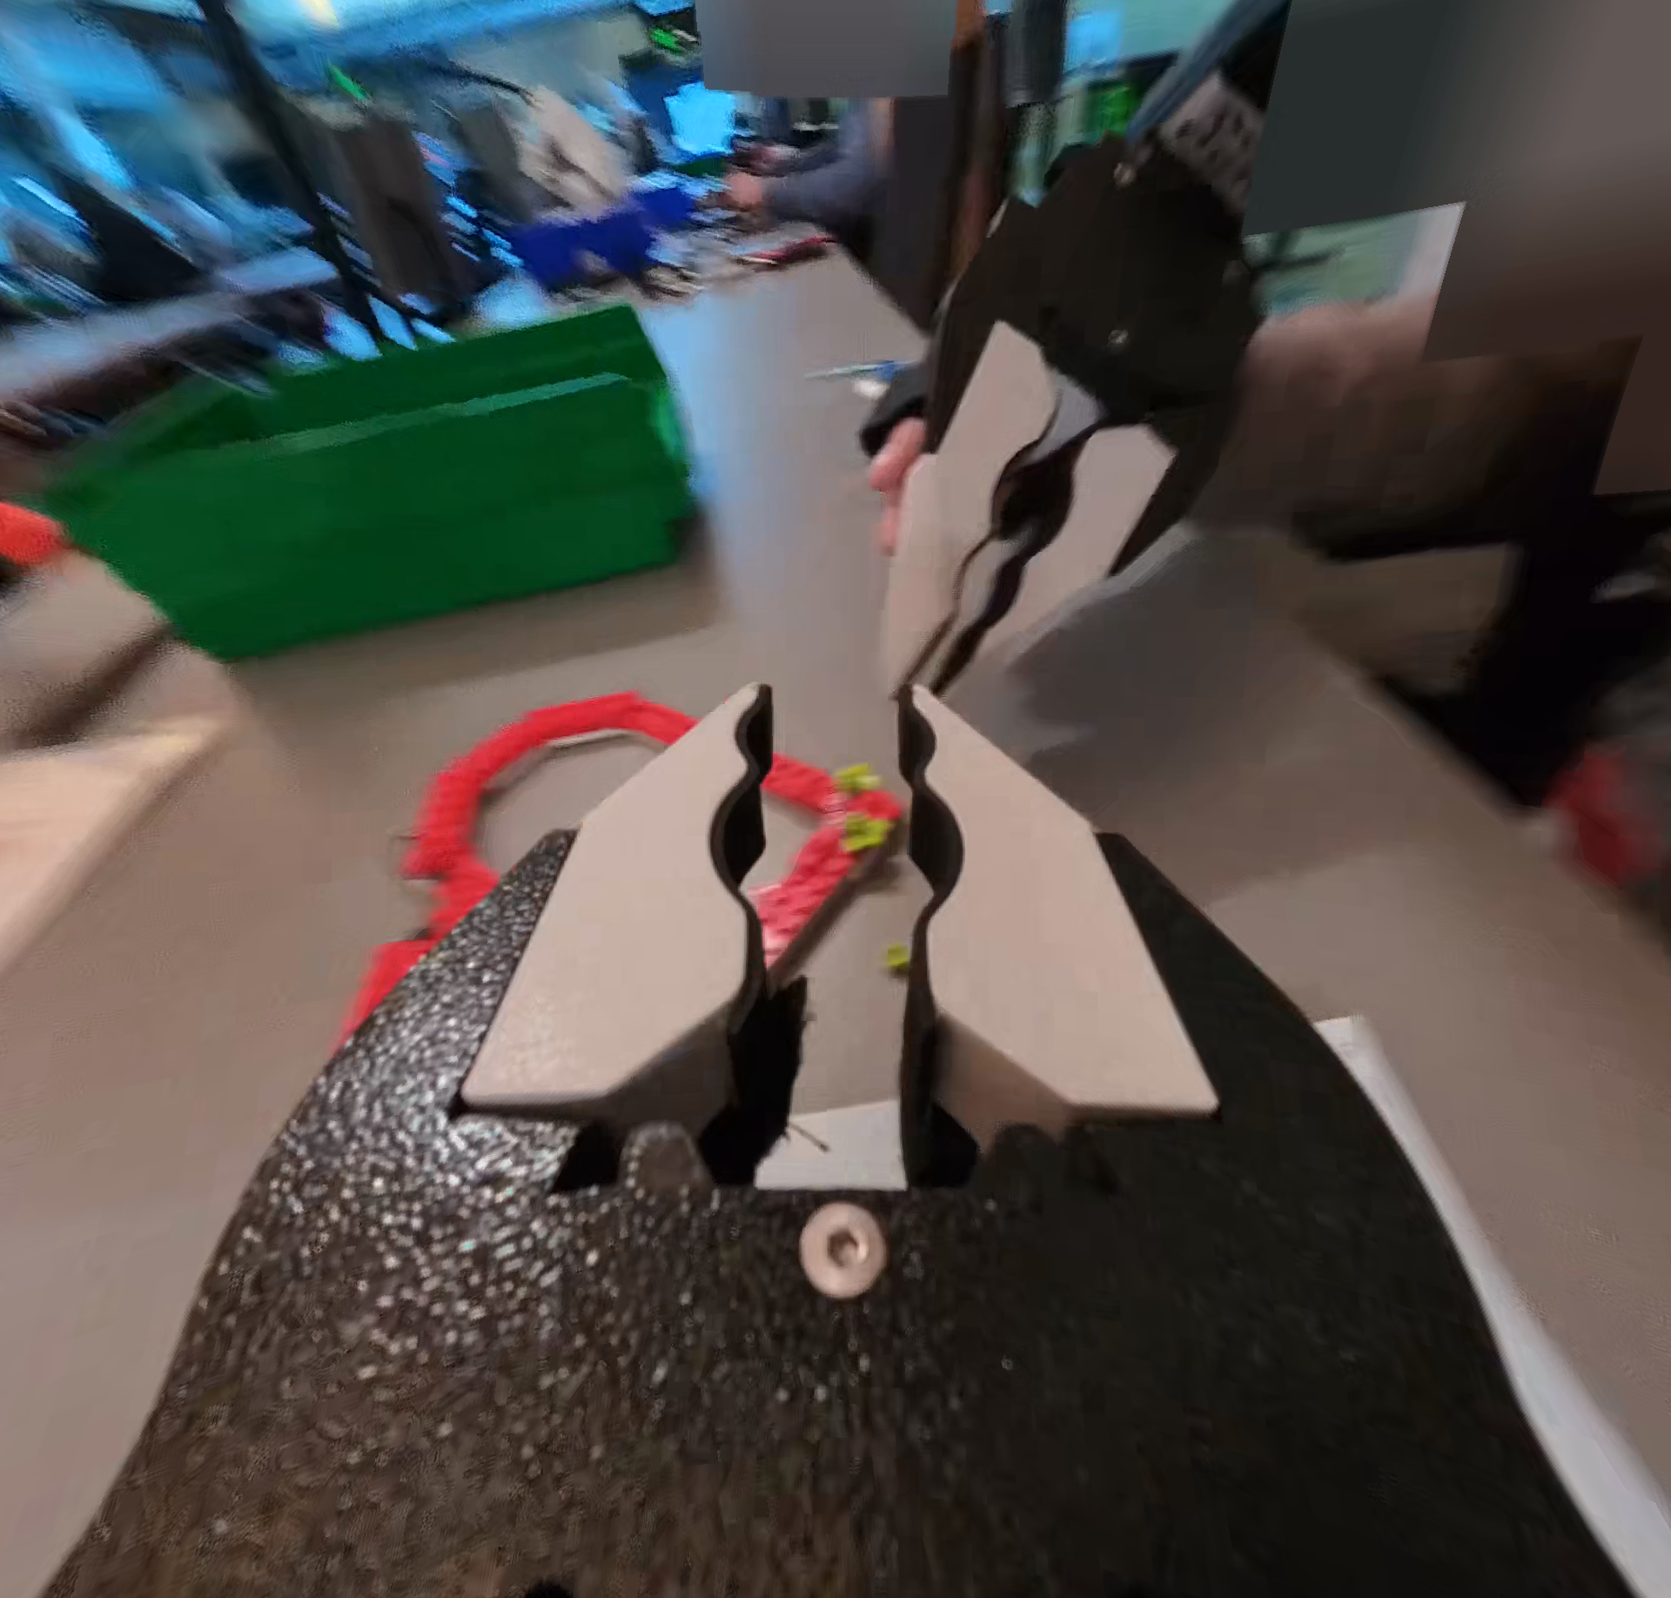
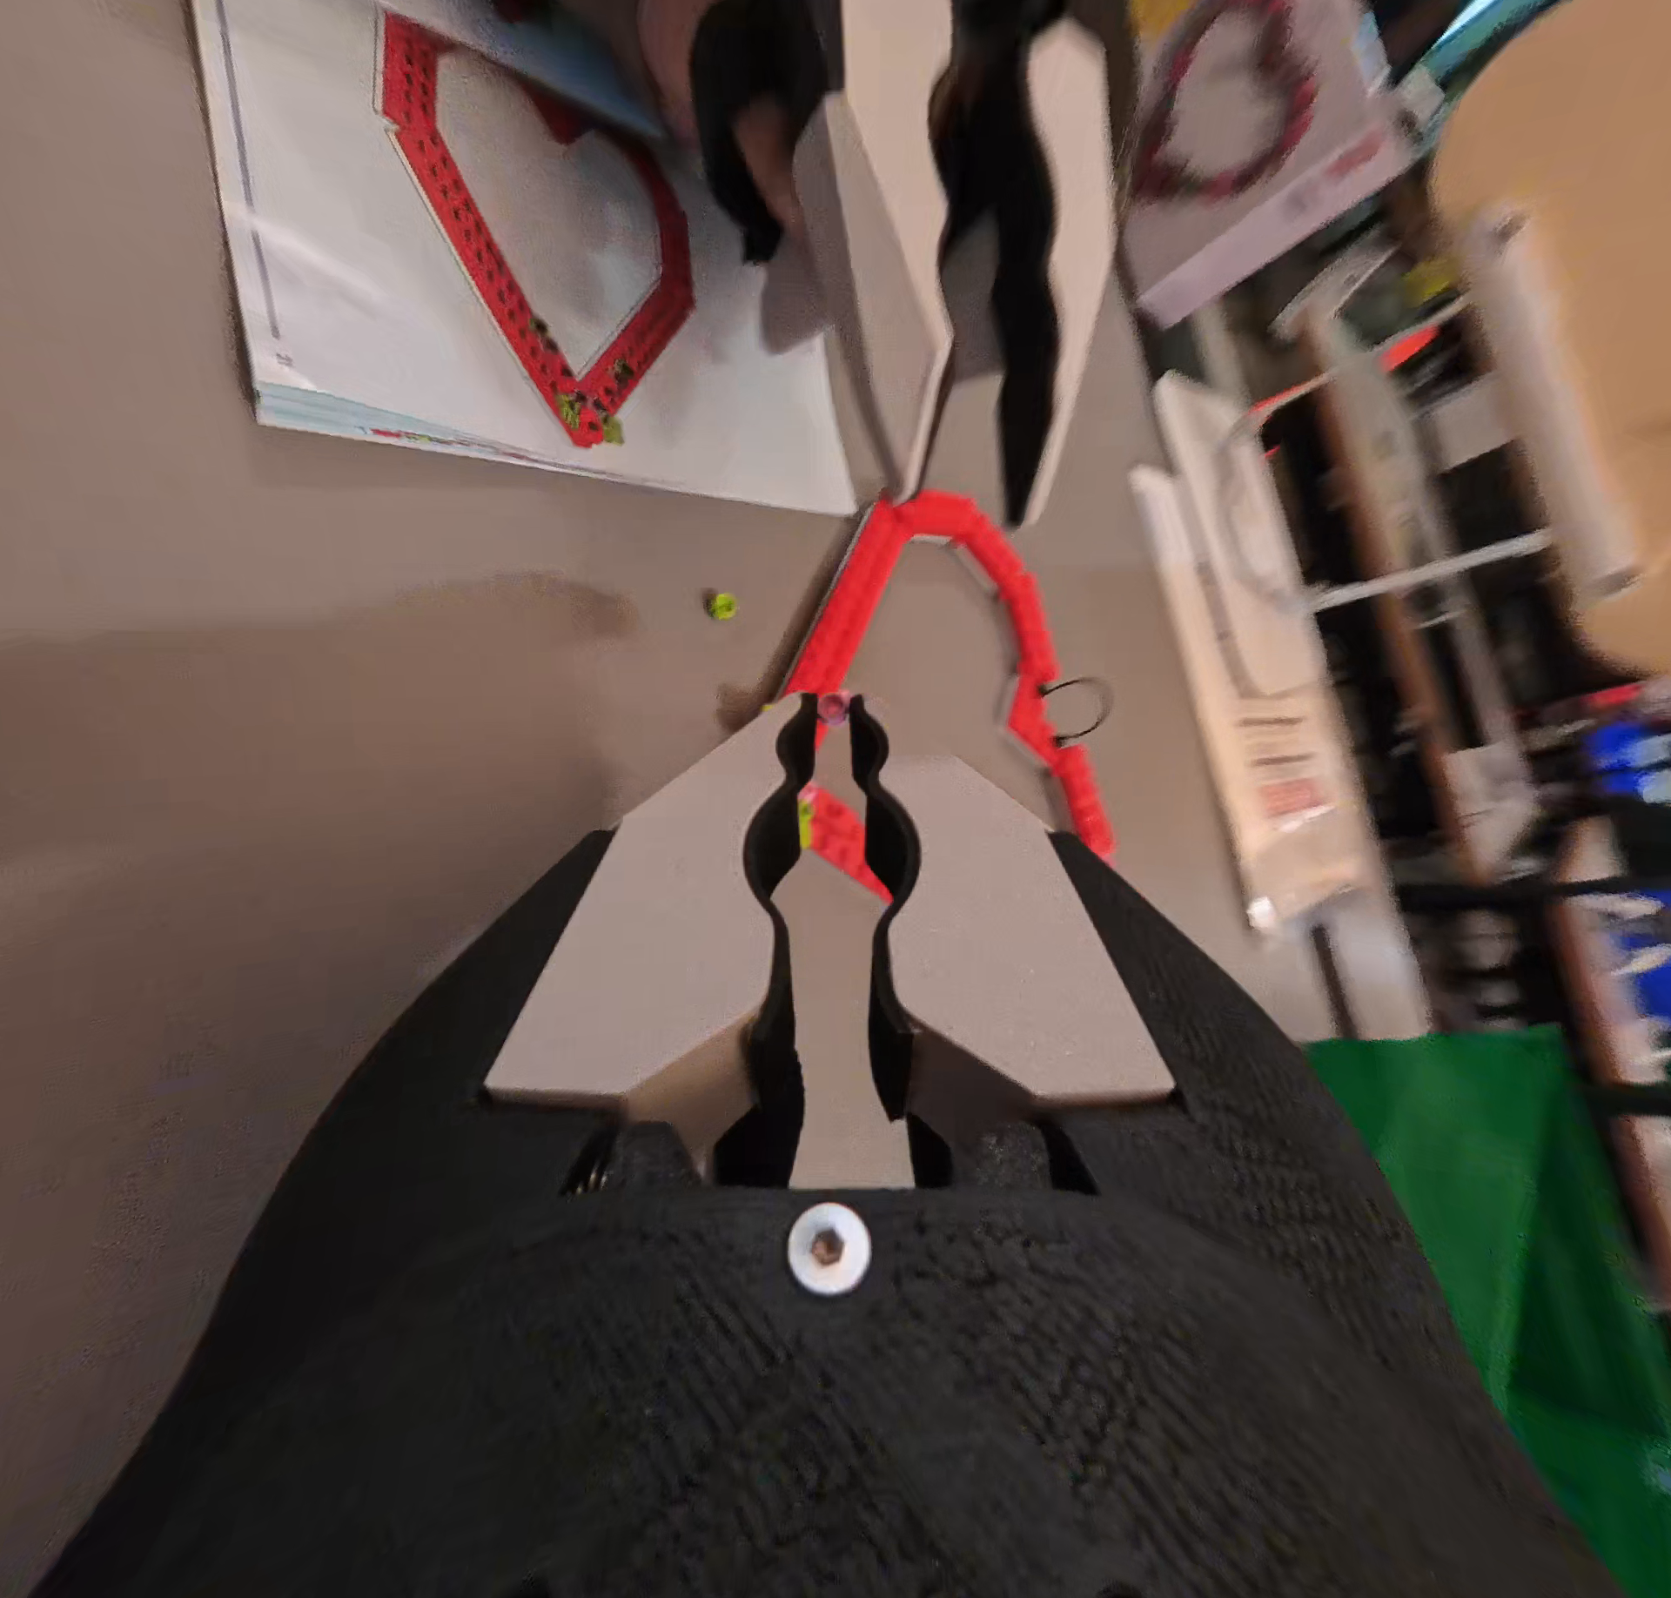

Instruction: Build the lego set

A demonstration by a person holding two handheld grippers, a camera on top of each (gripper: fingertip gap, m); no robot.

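A red heart-shaped lego frame (image 1: 506, 759) lies on the grey table, with lime green pieces (image 1: 857, 779) at one end. My left gripper (image 1: 841, 705) is open and empty, just above that end of the frame. In the right wrist view the left gripper (image 2: 958, 506) comes in from the top, its tips either side of the frame's (image 2: 1013, 596) corner. My right gripper (image 2: 832, 706) is shut on a small pink piece (image 2: 834, 710), close over the frame's straight side. It also shows in the left wrist view (image 1: 922, 686), tips down beside my left fingers.
An open instruction booklet (image 2: 380, 225) lies on the table past the frame. A loose lime stud (image 2: 722, 605) sits on the table between them. A green bin (image 1: 407, 487) stands behind the frame. The set's box (image 2: 1266, 108) and a black ring (image 2: 1076, 705) are nearby.
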